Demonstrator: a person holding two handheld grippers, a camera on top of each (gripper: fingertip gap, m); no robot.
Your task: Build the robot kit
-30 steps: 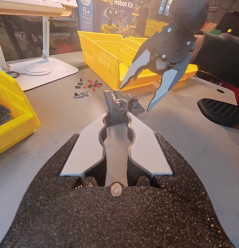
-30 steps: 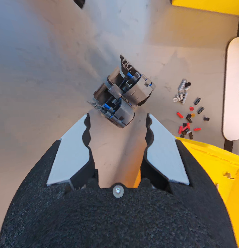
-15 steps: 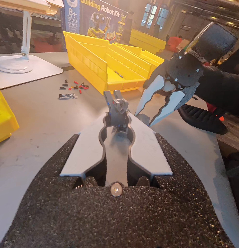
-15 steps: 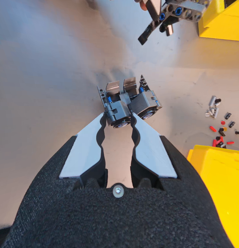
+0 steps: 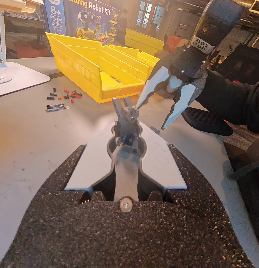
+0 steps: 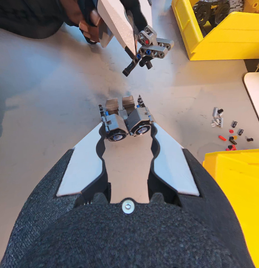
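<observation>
Behind yellow bins (image 5: 88,69), printed kit box (image 5: 82,21) stands upright.

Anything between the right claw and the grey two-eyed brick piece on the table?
Nothing visible. The right claw is open, fingertips flanking the two-eyed brick piece. The left claw holds its beam assembly farther off, clear of that gap.

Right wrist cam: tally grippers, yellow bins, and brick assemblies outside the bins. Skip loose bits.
Grippers: 2, left gripper and right gripper
Brick assemblies: 2, held assembly and two-eyed assembly
Yellow bins: 2, upper bin and lower bin
Total: 6
</observation>
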